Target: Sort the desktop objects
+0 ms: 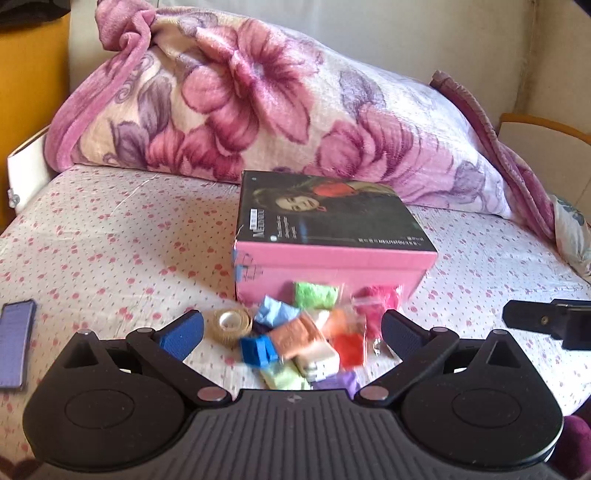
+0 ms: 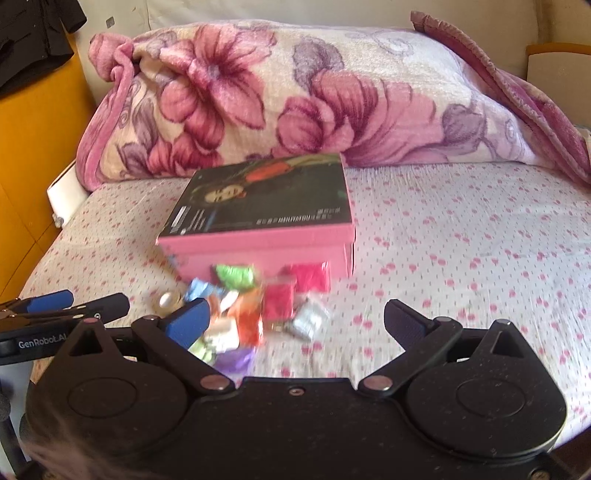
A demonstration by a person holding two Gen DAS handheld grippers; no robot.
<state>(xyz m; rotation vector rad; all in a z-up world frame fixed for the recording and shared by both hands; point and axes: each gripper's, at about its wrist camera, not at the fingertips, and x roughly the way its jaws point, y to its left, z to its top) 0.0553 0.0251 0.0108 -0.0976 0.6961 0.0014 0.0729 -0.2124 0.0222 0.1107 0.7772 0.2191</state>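
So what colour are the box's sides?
Pink, under a dark printed lid; the box shows best in the left wrist view.

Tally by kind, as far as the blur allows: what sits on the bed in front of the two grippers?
Pink box: 1
Tape roll: 1
Phone: 1
Small coloured packets, heaped in front of the box: at least 8, too blurred for an exact count
Total: at least 11
Left gripper and right gripper: both open, holding nothing.

A bed (image 1: 110, 236) with a white sheet dotted in pink fills the room, a rolled floral blanket (image 1: 258, 110) in pink and purple lying along its far edge against a cream wall (image 1: 406, 33), with orange wooden furniture (image 2: 33, 155) at the left in daylight.
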